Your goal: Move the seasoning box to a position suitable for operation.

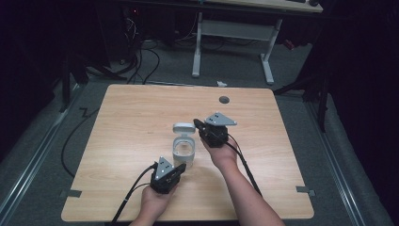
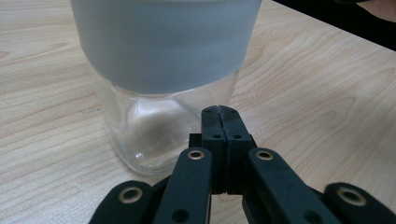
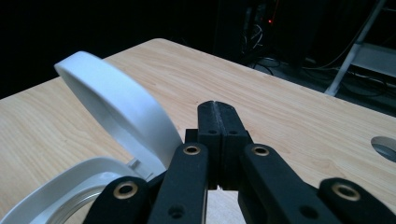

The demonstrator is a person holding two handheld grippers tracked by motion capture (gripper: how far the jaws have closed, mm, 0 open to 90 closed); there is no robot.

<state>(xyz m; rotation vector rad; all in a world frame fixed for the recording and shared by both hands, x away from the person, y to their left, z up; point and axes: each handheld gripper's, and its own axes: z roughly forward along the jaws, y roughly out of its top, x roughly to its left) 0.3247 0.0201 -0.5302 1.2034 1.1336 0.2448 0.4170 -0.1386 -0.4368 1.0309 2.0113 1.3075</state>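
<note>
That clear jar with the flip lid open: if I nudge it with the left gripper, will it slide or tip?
The jar looks empty, so it is probably light and should slide easily on the smooth table. Its base seems squarish and flat, so rolling is unlikely. The open lid stands up at one side, which may make it top-heavy; a push high on the white collar could tip it. It looks like glass, so possibly fragile.

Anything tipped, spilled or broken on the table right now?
Nothing stands out. The clear jar stands upright on the table, its hinged lid flipped open. Both the left gripper and right gripper are shut, holding nothing.
</note>
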